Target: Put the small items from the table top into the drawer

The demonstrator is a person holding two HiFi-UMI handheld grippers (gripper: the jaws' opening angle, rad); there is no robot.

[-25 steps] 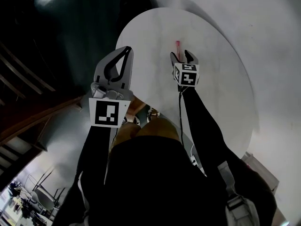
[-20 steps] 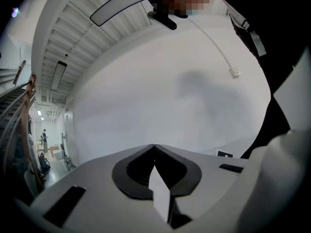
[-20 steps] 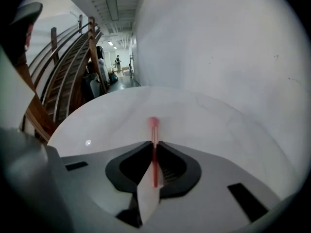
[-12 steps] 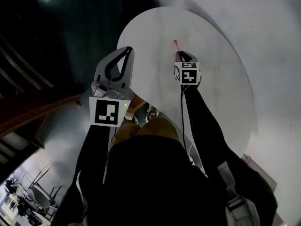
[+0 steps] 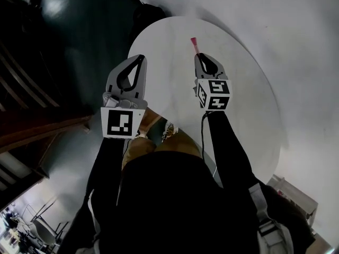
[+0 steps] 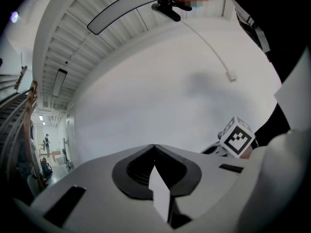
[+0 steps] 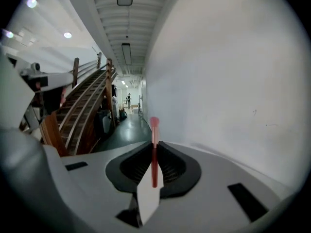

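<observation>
Pinching a slim pink stick (image 7: 154, 147)

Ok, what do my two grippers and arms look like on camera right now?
The left gripper and right gripper are light grey plastic, with dark grey lining inside tapering jaws. Each carries a white cube printed with black square markers: the left cube, the right cube. A thin dark cable runs back from the right one along the arm. Both sleeves are black.

the near rim of the round table (image 5: 249, 89) is partly covered by the person's arms (image 5: 228, 142). above the table, the lower end of the red stick (image 5: 194, 45) is hidden between the jaws of the right gripper (image 5: 201, 58); its kind cannot be told.
</observation>
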